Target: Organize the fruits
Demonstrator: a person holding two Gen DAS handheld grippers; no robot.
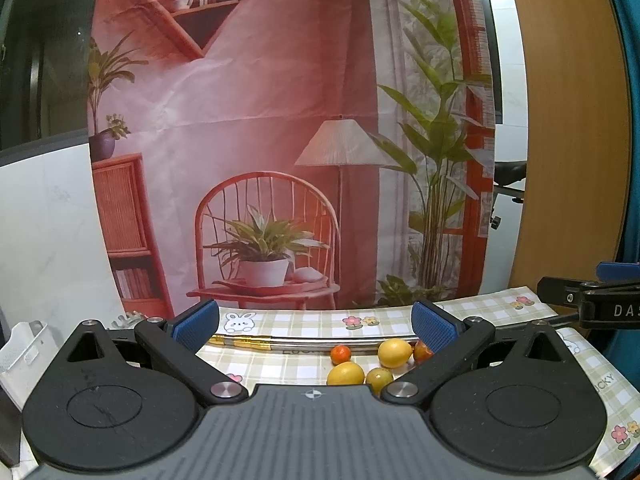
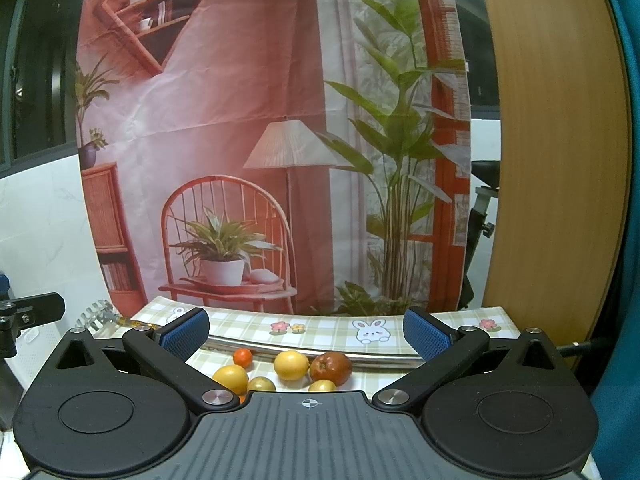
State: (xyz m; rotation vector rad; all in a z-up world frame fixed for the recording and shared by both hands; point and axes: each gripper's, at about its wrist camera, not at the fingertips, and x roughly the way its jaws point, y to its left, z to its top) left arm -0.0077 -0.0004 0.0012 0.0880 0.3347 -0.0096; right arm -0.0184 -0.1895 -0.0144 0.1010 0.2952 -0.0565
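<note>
Several fruits lie loose on the checked tablecloth (image 1: 304, 322). In the left wrist view I see a small orange (image 1: 340, 353), two yellow lemons (image 1: 395, 353) (image 1: 346, 373), a greenish-yellow fruit (image 1: 379, 378) and part of a red apple (image 1: 422, 351). The right wrist view shows the orange (image 2: 243, 357), lemons (image 2: 291, 365) (image 2: 230, 377), red apple (image 2: 331, 367) and two greenish fruits (image 2: 261, 384) (image 2: 322, 385). My left gripper (image 1: 316, 322) is open and empty above the table. My right gripper (image 2: 306, 328) is open and empty too, with the fruits below it.
A long metal rail with a gold end (image 1: 312, 342) lies across the table behind the fruits; it also shows in the right wrist view (image 2: 360, 354). A white basket (image 1: 20, 356) stands at the left. A printed backdrop (image 1: 280, 140) hangs behind. A wooden panel (image 1: 572, 120) stands at the right.
</note>
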